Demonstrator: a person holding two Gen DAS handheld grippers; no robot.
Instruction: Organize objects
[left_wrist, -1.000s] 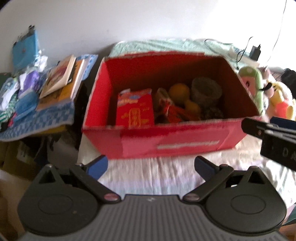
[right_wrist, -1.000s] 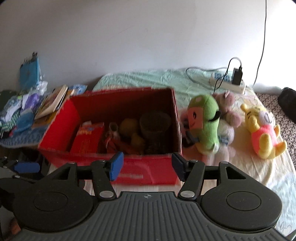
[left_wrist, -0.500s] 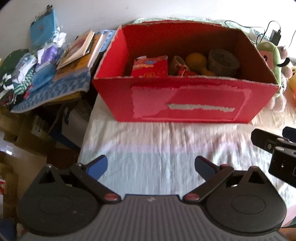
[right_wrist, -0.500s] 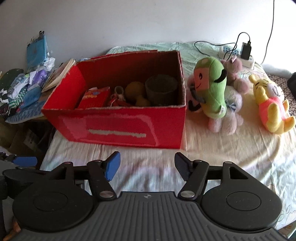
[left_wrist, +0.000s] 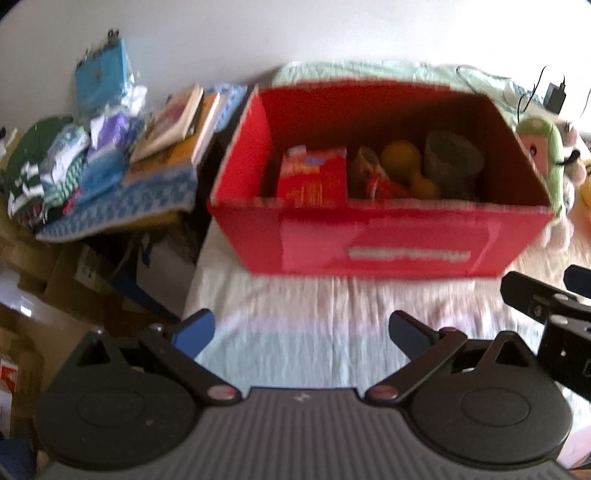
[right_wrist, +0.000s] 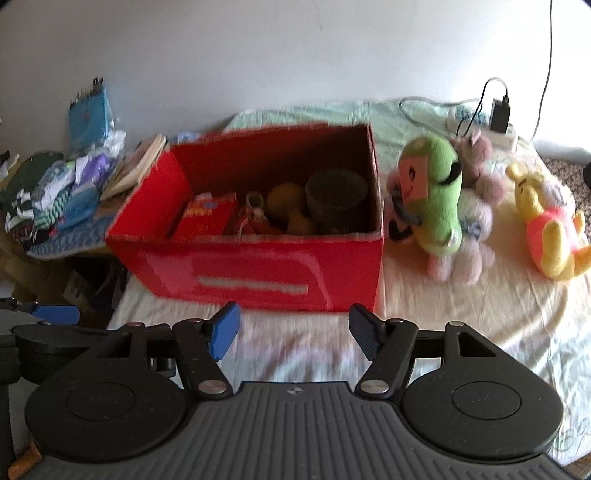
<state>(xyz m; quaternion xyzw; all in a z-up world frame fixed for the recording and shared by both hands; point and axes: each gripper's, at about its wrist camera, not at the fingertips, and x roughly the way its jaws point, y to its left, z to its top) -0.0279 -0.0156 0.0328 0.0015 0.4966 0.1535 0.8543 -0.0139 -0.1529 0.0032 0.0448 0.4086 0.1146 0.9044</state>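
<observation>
Red cardboard box (right_wrist: 258, 266) sits on the sheeted bed (right_wrist: 461, 325), top open, already holding a red packet (right_wrist: 205, 218), a yellow toy (right_wrist: 291, 210) and a dark bowl (right_wrist: 336, 195). Both tools hang back from its near wall with nothing in them: the left gripper (left_wrist: 301, 328) with its jaws spread wide, the right gripper (right_wrist: 293, 328) likewise parted and empty. To my eye this is the pause between loads. Loose toys lie just right of the box: a green plush (right_wrist: 436, 195) leaning on a pink one (right_wrist: 476, 206), and a yellow bear (right_wrist: 546, 229) further off. The right gripper would likely go for the green plush next, swinging round the box corner. Bare sheet in front gives room; the bed's left edge drops to clutter (left_wrist: 74, 162).
</observation>
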